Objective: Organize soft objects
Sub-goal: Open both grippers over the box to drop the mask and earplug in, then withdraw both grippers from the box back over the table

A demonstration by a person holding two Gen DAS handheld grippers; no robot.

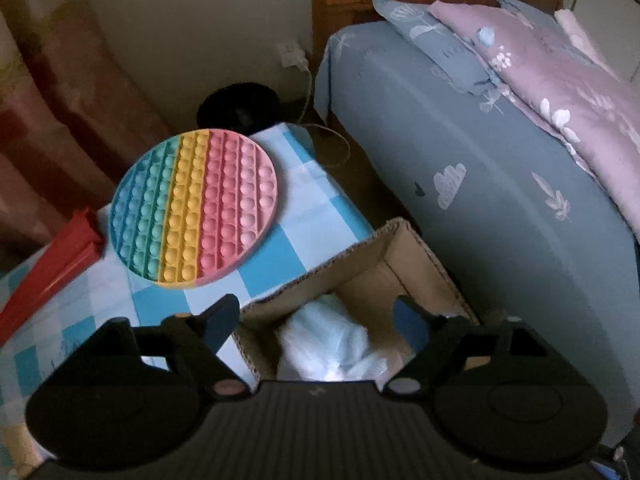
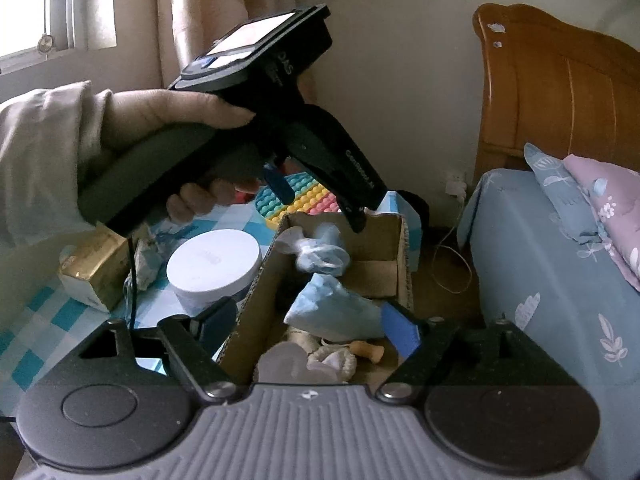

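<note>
An open cardboard box (image 1: pixel 372 256) (image 2: pixel 260 292) stands at the edge of the checked-cloth table. Over it my left gripper (image 1: pixel 316 320) (image 2: pixel 316 204) is open, with nothing between its fingers. Just under them a pale blue and white soft bundle (image 1: pixel 332 340) (image 2: pixel 320 252) looks blurred and sits apart from the pads. A light blue soft pouch (image 2: pixel 332 308) lies in the box above several cream cloth pieces (image 2: pixel 332 360). My right gripper (image 2: pixel 310 324) is open and empty above the box's near end. A round rainbow bubble mat (image 1: pixel 194 208) (image 2: pixel 304 196) lies on the table.
A white round tub (image 2: pixel 214 268) and a gold carton (image 2: pixel 92 264) sit on the checked cloth (image 1: pixel 296 248) left of the box. A red object (image 1: pixel 48 264) lies at the table's left. A blue-sheeted bed (image 1: pixel 480 160) (image 2: pixel 540 280) stands close on the right, and a cable (image 2: pixel 452 264) trails between.
</note>
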